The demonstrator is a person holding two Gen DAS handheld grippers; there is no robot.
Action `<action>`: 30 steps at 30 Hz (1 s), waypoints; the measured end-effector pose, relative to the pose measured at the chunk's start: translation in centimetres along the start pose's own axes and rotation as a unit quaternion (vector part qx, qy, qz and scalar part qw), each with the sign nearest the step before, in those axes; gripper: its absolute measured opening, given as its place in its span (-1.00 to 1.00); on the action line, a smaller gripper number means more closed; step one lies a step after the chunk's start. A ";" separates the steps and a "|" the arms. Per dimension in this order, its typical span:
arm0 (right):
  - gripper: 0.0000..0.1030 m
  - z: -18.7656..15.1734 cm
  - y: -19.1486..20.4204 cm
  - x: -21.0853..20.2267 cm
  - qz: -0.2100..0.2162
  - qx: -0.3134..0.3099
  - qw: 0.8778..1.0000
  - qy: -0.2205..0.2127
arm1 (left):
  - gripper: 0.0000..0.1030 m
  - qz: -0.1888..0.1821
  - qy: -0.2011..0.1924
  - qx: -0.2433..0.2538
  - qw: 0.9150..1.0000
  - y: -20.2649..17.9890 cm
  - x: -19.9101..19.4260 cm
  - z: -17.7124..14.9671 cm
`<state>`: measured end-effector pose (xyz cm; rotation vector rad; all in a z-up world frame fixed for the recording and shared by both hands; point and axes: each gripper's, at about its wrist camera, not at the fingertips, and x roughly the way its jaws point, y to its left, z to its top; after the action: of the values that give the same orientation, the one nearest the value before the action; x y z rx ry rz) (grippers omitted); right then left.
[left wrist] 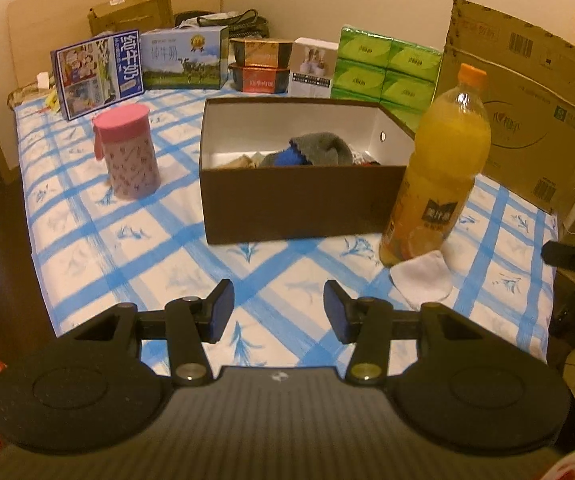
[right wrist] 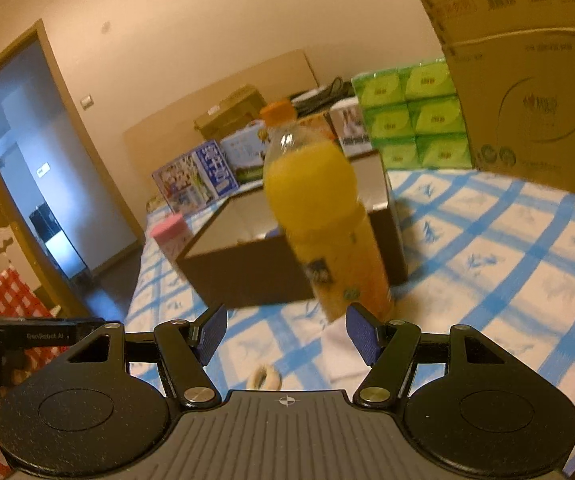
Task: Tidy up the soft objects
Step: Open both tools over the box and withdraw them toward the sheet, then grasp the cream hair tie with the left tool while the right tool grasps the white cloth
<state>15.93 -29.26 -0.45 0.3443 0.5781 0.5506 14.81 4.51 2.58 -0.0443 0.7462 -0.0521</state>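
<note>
Both grippers hover level above the blue-checked bedspread [left wrist: 135,216], the left gripper [left wrist: 278,312] and right gripper [right wrist: 286,334] each with jaws spread wide and holding nothing. Ahead of the left gripper sits an open brown box [left wrist: 299,204] with a grey sock [left wrist: 319,148] and other soft items bunched inside. A white cloth [left wrist: 421,278] lies flat just ahead-right of it, touching the base of an upright juice bottle [left wrist: 439,176]; its long axis cannot be told.
</note>
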 end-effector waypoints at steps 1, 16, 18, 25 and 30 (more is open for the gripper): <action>0.28 -0.4 0.2 0.1 -0.002 0.000 1.000 0.005 | -0.10 0.001 0.001 -0.001 1.000 0.0 0.0 -0.3; 0.28 -4.7 2.3 2.9 -0.036 -0.019 0.997 0.067 | -0.10 -0.009 0.065 0.001 0.998 -2.5 2.7 -5.1; 0.28 -4.9 2.1 3.0 -0.040 -0.016 0.997 0.071 | -0.10 -0.012 0.073 0.001 0.997 -2.8 3.0 -5.5; 0.28 -6.2 2.0 4.2 -0.069 -0.020 0.993 0.092 | -0.10 -0.016 0.091 0.003 0.996 -3.8 4.2 -6.7; 0.28 -7.7 2.3 5.5 -0.093 -0.041 0.988 0.119 | -0.10 -0.014 0.107 0.003 0.994 -4.2 5.2 -7.6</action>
<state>14.30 -23.03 -7.73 0.1449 0.8081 0.4353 13.39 -0.16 -6.28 -0.0443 0.9607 -0.0877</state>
